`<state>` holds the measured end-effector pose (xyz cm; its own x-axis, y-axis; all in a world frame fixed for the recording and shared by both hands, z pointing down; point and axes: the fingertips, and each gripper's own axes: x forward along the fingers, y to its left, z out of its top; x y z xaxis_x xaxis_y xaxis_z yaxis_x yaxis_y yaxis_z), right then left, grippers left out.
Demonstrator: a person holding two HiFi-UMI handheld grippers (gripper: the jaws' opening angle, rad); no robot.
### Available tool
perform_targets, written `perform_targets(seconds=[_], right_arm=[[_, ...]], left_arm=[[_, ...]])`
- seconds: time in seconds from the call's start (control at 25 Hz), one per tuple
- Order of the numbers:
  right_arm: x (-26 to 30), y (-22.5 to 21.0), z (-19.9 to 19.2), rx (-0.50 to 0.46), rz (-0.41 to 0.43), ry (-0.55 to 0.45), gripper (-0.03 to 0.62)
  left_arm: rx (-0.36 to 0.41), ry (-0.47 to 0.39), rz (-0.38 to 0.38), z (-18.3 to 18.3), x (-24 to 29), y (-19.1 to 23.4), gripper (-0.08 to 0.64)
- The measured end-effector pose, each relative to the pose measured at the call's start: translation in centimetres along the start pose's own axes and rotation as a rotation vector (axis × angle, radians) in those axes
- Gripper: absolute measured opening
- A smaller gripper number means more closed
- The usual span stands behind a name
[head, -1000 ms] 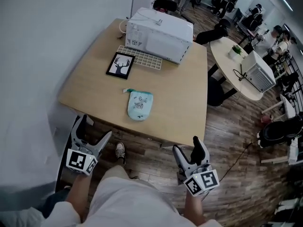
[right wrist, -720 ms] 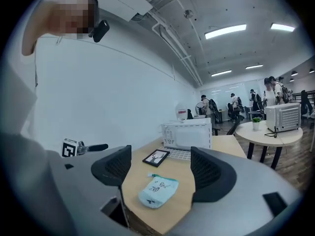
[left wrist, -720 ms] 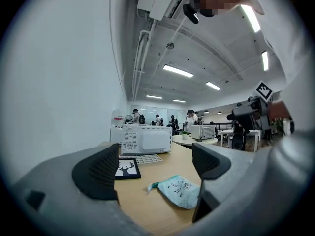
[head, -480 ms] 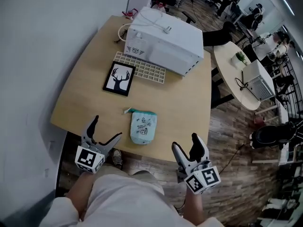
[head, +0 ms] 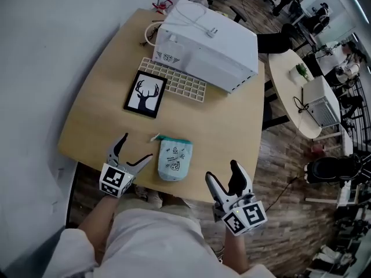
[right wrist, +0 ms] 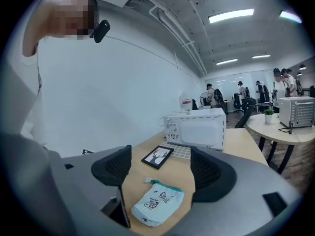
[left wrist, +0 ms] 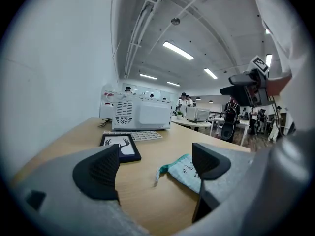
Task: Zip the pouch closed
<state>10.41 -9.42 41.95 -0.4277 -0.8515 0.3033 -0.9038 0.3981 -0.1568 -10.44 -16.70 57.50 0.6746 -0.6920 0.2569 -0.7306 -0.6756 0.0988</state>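
- Pouch [head: 174,158] is lying flat near the front edge of the wooden worktop [head: 220,117], its teal zip edge pointing away from the person, towards a deer picture frame [head: 145,94].
- Left claw [head: 136,149] is hovering just beside the pouch's left side, spread wide and pinching nothing. The left gripper view is showing bare wood between its pads, with the pouch off by the right-hand one.
- Right claw [head: 223,174] is hanging off the front edge of the worktop, equally spread and empty, with the pouch lying low between its pads in its own view but nowhere near touching them.
- Nothing is pinning the pouch down, so a tug on the zip alone is likely to drag the whole pouch across the smooth wood instead of closing it.
- With so little worktop showing in front of it, a nudge towards the person is risking a drop over the edge onto the floor.
- A small white tab [head: 154,136] is sticking out at the pouch's top-left corner, seemingly the pull. It is looking thin for such broad pads, and a shallow pinch is liable to slip off it.
- Soft fabric is threatening to bunch under the slider unless the far end is being held taut.
- How far the zip is standing open is not clear from any of the views, so an approach from the wrong end is also a risk.
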Motion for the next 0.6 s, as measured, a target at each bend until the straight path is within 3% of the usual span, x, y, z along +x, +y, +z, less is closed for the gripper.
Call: perform_targets(seconds=[0.24,0.6], right_arm=[[1.8,-1.5,0.4,-0.004,0.073,0.017,0.356],[1.3,-4.4,0.0,0.006,0.09,0.048,0.351]], left_arm=[[0.041,0.13,0.017,-3.6,3.2,0.4,0.458],[0.121,0.291,-0.025,-7.3,8.2,0.2,0.36]])
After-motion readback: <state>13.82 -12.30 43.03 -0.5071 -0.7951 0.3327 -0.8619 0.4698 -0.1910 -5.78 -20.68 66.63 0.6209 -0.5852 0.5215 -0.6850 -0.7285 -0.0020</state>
